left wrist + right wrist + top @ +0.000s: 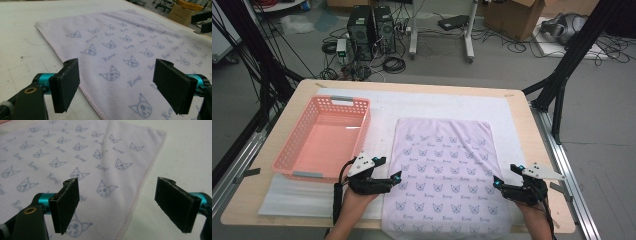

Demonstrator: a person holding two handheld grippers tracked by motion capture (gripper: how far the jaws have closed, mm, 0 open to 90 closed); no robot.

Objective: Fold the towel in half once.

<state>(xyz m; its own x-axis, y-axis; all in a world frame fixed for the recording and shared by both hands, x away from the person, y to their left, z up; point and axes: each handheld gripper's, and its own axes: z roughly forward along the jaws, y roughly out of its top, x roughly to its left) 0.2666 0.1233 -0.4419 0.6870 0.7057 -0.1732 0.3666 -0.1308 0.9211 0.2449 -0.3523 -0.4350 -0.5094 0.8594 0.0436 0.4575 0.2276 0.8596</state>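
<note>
Lilac towel printed with small cat-face heads lies flat on the white mat in the high view, stretched out between the two tools. The left gripper sits at its left hem with its jaws spread and holding nothing, and the right gripper sits at the right hem, likewise spread and empty. A pink plastic basket stands just beyond the left gripper's outer side.

In the left gripper view, the jaws stand wide apart above the cloth. The towel's stitched hem runs under the left finger, and the printed field fills the gap and passes beneath the other finger. Each cat head carries a short script word under it, too soft to read for certain.

In the right gripper view, the jaws are again wide apart and grip nothing. The towel's hem falls in the gap between them: cloth lies under the left finger, bare mat under the other.
</note>
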